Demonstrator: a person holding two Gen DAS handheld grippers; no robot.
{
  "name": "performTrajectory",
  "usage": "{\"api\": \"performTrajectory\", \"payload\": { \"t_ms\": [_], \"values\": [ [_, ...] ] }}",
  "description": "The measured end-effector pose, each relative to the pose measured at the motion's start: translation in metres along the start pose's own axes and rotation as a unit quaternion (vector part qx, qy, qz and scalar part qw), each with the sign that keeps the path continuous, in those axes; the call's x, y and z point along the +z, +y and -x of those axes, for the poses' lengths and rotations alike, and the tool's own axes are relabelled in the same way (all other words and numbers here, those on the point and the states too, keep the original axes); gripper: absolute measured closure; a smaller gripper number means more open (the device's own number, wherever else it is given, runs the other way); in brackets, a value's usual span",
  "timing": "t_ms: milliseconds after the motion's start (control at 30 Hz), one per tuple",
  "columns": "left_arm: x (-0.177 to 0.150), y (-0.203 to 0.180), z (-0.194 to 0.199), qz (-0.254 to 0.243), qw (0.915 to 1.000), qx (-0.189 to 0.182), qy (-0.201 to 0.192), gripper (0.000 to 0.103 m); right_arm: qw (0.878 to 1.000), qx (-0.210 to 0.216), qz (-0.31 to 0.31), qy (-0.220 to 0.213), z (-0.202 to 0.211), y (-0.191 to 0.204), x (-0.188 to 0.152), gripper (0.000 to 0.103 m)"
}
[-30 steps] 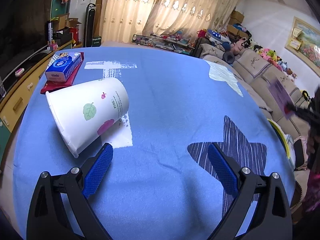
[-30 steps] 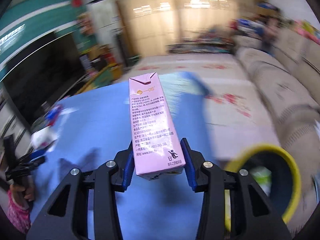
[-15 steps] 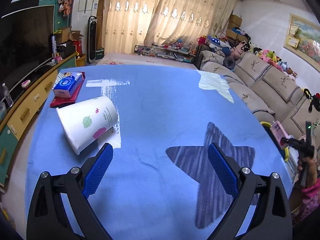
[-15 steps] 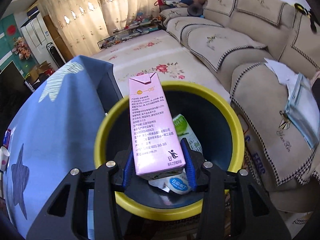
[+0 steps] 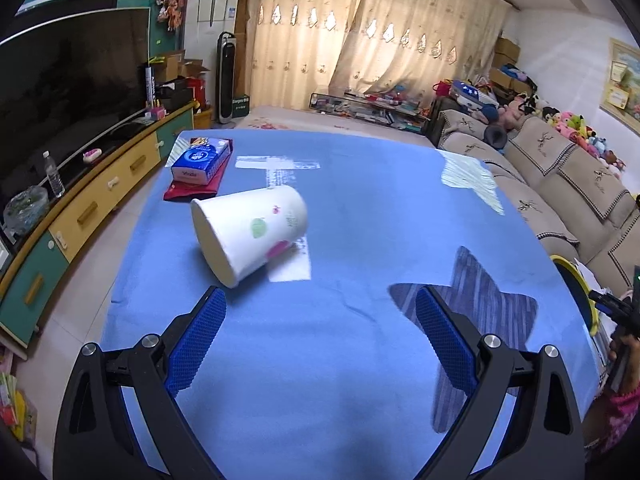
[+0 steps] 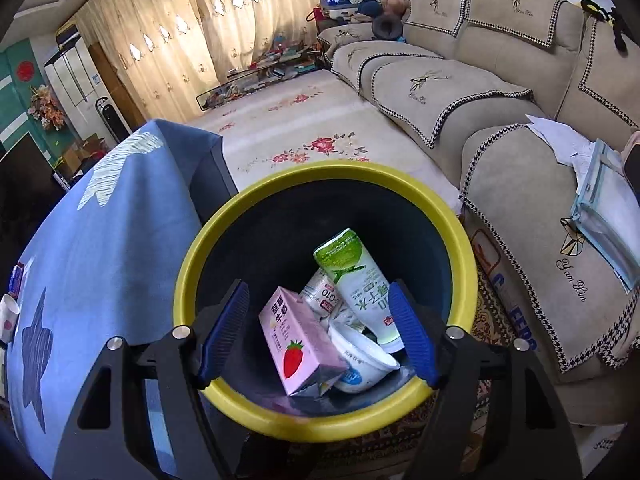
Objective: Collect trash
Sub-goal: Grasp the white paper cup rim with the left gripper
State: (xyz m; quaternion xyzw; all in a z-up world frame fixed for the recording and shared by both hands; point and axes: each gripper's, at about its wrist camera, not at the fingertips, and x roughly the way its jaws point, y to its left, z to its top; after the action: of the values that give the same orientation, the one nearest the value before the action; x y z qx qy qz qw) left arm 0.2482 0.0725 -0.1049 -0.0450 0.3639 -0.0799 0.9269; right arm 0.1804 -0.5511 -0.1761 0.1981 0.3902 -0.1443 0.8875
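Pink carton [image 6: 301, 344]: strawberry-printed milk box lying inside the bin, at 6 o'clock in my right wrist view, touching neither finger pad.
Bin [image 6: 460, 236]: yellow rim, dark inside, standing on the floor between the blue table edge and the sofa.
Bin contents: the carton leans on a white tub [image 6: 362, 354]; a green-and-white bottle [image 6: 358, 280] slants toward 1 o'clock behind it; a smaller white bottle [image 6: 322, 292] is wedged between them.
Right gripper [image 6: 318, 332]: I see it spread wide above the bin mouth, holding nothing, blue pads [image 6: 224, 330] on either side of the trash.
Left gripper [image 5: 320, 344]: fingers apart and empty, hovering over the blue tablecloth [image 5: 360, 208].
Paper cup [image 5: 250, 232]: white with coloured dots, tipped on its side at 11 o'clock from my left gripper, mouth facing toward 8 o'clock, just beyond the left pad [image 5: 196, 344] and not touching it.
Tissue box [image 5: 202, 159]: blue pack at the far left corner of the table, resting on a red flat item [image 5: 196, 190], well apart from the cup.
Tablecloth marks: a dark star patch [image 5: 488, 304] lies under my right finger in the left view; a pale star sits at 2 o'clock.
Surroundings: beige sofa [image 6: 520, 200] at 3 o'clock beside the bin; TV cabinet [image 5: 80, 208] at 9 o'clock of the table; curtains [image 5: 360, 40] at 12 o'clock.
In the way: nothing lies between my left pads and the cup.
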Motion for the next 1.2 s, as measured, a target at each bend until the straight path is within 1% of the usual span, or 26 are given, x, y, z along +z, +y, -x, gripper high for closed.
{"api": "performTrajectory", "payload": {
  "t_ms": [167,267,400,467,533,567,633,667,700,733,867,933,967,1033,1067,1100,1200],
  "values": [
    [0.013,0.019,-0.026,0.002,0.9995,0.027,0.016,0.009,1.0,0.003,0.004,-0.006,0.007,0.006,-0.005,0.034],
    [0.024,0.029,-0.042,0.01,0.9994,0.021,0.025,0.009,1.0,0.01,0.01,-0.007,0.01,0.013,-0.006,0.034],
    [0.034,0.032,-0.059,0.012,0.9993,0.014,0.033,0.009,1.0,0.015,0.024,-0.011,0.012,0.027,-0.005,0.034],
    [0.038,0.032,-0.067,0.012,0.9991,0.016,0.037,0.011,0.999,0.017,0.029,-0.014,0.014,0.033,-0.005,0.034],
    [0.04,0.032,-0.075,0.013,0.9988,0.014,0.044,0.018,0.999,0.02,0.032,-0.016,0.016,0.036,-0.005,0.034],
    [0.04,0.032,-0.079,0.014,0.9986,0.015,0.049,0.02,0.999,0.023,0.033,-0.016,0.017,0.038,-0.005,0.034],
    [0.04,0.031,-0.085,0.015,0.998,0.017,0.059,0.028,0.999,0.025,0.037,-0.016,0.017,0.04,-0.004,0.034],
    [0.039,0.031,-0.087,0.015,0.9978,0.017,0.062,0.03,0.999,0.026,0.039,-0.016,0.017,0.041,-0.005,0.034],
    [0.039,0.03,-0.089,0.015,0.9976,0.016,0.065,0.035,0.999,0.028,0.039,-0.017,0.018,0.042,-0.005,0.034],
    [0.039,0.029,-0.091,0.015,0.9976,0.015,0.066,0.039,0.999,0.03,0.039,-0.017,0.018,0.041,-0.005,0.034],
    [0.037,0.025,-0.096,0.015,0.9973,0.012,0.07,0.05,0.999,0.033,0.037,-0.016,0.017,0.04,-0.005,0.034],
    [0.037,0.021,-0.1,0.014,0.9971,0.013,0.074,0.061,0.999,0.035,0.037,-0.016,0.016,0.04,-0.005,0.034],
    [0.036,0.02,-0.101,0.013,0.997,0.013,0.076,0.063,0.999,0.035,0.037,-0.016,0.016,0.039,-0.005,0.034],
    [0.034,0.016,-0.102,0.015,0.9968,0.016,0.077,0.072,0.999,0.037,0.035,-0.015,0.016,0.038,-0.006,0.034],
    [0.035,0.016,-0.103,0.015,0.9968,0.015,0.077,0.075,0.999,0.038,0.034,-0.015,0.016,0.037,-0.006,0.034],
    [0.034,0.014,-0.103,0.017,0.9969,0.013,0.076,0.081,0.999,0.038,0.034,-0.014,0.016,0.036,-0.006,0.034],
    [0.033,0.007,-0.102,0.018,0.9973,0.012,0.07,0.094,0.999,0.041,0.03,-0.013,0.015,0.032,-0.007,0.034]
  ]
}}
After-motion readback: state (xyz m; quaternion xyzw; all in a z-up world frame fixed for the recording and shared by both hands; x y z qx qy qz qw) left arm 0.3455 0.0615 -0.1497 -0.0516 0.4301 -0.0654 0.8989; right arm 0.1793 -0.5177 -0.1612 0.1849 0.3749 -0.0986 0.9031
